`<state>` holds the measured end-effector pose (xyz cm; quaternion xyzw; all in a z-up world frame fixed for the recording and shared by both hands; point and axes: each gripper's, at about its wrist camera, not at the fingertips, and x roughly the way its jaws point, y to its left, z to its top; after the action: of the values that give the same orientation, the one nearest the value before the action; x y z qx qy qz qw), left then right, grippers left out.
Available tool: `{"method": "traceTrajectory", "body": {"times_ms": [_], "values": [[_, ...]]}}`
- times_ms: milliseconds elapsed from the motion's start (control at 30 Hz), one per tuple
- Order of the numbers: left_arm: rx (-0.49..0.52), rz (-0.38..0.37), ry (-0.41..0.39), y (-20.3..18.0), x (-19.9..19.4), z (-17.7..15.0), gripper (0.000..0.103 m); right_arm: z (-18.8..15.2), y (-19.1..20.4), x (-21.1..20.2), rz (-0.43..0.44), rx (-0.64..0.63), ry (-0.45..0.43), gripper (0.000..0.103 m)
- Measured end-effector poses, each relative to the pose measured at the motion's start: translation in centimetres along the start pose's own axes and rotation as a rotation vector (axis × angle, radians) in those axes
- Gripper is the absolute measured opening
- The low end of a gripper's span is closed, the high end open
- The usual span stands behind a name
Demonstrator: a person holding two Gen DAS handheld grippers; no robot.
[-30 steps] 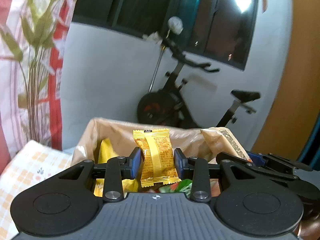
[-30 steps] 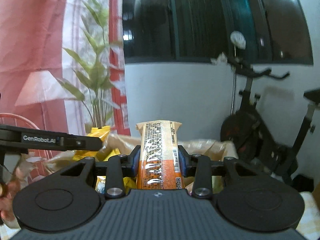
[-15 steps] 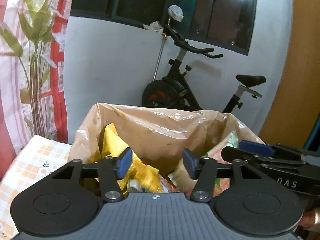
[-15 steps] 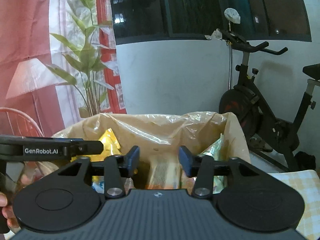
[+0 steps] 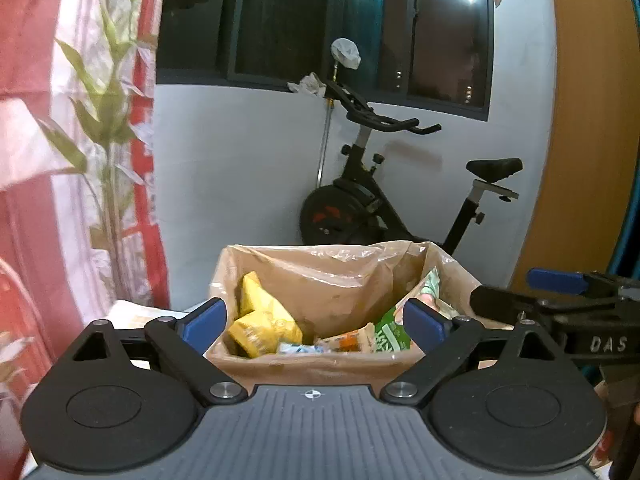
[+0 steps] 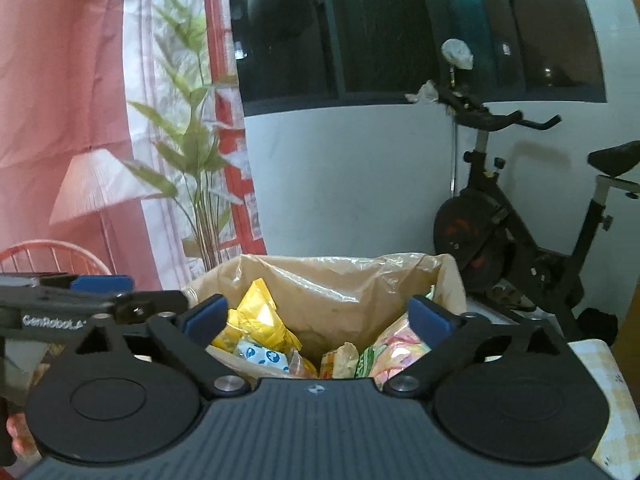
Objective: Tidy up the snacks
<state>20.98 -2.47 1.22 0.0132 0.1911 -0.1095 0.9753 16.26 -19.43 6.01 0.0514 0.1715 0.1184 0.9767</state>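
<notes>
Plastic-lined box [image 5: 304,366] of snacks [image 5: 262,326] fronts both just-spread, empty tools, exercise bike [image 5: 384,200] behind.

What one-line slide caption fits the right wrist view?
Right hand-held gripper, jaws just opened and empty, faces a lined box of snacks, exercise bike behind.
</notes>
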Motion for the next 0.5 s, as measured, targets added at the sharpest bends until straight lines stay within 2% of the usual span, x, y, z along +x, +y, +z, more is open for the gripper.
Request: {"method": "traceTrajectory", "body": {"times_ms": [133, 233, 333, 500], "values": [[-0.006, 0.024, -0.013, -0.5, -2.9, 0.0, 0.097, 0.3, 1.2, -2.6, -0.064, -0.012, -0.014, 0.103], [-0.024, 0.037, -0.025, -0.9, -5.0, 0.0, 0.097, 0.4, 2.2, -4.8, -0.072, -0.031, -0.031, 0.103], [-0.023, 0.02, -0.077, -1.2, -7.8, -0.1, 0.097, 0.3, 3.2, -7.1, -0.087, -0.041, -0.056, 0.103], [-0.001, 0.073, -0.111, -2.4, -11.4, 0.0, 0.097, 0.1, 4.3, -10.3, -0.077, -0.041, -0.064, 0.103]]}}
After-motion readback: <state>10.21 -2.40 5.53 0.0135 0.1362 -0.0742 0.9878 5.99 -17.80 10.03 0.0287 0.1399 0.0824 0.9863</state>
